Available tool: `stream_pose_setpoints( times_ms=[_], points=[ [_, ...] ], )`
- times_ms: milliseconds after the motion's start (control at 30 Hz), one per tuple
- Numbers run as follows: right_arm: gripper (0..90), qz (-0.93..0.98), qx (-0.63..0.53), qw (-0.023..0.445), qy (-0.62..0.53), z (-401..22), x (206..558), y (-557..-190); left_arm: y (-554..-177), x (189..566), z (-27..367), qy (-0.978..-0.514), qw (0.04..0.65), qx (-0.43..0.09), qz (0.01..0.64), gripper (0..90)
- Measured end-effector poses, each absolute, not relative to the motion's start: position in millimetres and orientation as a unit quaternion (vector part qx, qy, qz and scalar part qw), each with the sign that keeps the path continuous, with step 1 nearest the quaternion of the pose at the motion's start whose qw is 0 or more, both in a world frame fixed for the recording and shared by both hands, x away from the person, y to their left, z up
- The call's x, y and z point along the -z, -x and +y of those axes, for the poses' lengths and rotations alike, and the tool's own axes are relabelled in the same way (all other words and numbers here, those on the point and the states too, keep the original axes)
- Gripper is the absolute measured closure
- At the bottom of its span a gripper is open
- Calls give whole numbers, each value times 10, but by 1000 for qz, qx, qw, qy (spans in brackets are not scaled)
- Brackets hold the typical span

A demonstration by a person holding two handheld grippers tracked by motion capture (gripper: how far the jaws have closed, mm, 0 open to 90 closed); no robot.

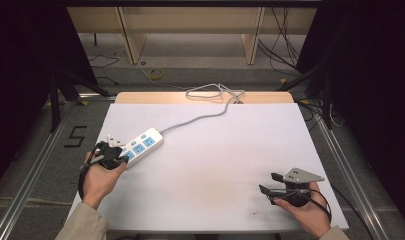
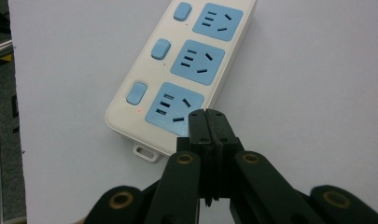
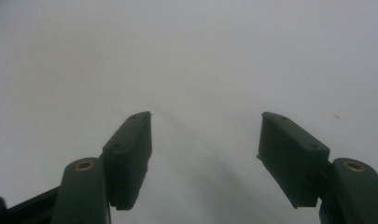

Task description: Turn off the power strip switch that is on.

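Power strip (image 1: 139, 145) lying at 9 o'clock on the white table (image 1: 215, 165), its cord running toward 12. The left gripper (image 2: 207, 122), jaws clenched on nothing, hovers over the nearest socket (image 2: 174, 109), whose switch (image 2: 136, 93) appears yet to be pressed. The right gripper (image 3: 205, 135) rests with jaws spread at 4 o'clock, idle.

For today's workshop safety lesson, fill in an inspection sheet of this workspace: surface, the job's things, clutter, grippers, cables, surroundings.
Surface: white table top, faint grey smudges near the middle.
Job's things: white power strip with three blue sockets and three blue switches, lying at the left; a small red light shows by the nearest switch.
Clutter: nothing seen.
Grippers: left gripper shut, tips over the strip's near end, nothing between them; right gripper open, empty, over bare table.
Cables: strip's grey cord runs to the far edge and coils there.
Surroundings: dark curtains, wooden frame, loose wires on the floor.
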State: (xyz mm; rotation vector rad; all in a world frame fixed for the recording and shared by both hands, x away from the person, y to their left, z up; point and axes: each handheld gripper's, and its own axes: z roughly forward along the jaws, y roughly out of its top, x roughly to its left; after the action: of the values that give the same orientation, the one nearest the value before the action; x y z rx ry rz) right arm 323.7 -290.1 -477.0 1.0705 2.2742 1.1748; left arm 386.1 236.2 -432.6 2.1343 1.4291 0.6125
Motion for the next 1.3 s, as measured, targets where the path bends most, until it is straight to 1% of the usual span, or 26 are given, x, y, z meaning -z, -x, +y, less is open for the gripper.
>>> stream_pose_setpoints(
  times_ms=[667,1300],
  points=[
    [357,807,-415,184,-379,-2900,4768,-3236,-3976,4312,2406,-780,241,-218,535,897],
    [356,806,-416,185,-378,-2900,4767,-3238,-4068,4356,2514,-768,238,-215,555,896]
  ],
)
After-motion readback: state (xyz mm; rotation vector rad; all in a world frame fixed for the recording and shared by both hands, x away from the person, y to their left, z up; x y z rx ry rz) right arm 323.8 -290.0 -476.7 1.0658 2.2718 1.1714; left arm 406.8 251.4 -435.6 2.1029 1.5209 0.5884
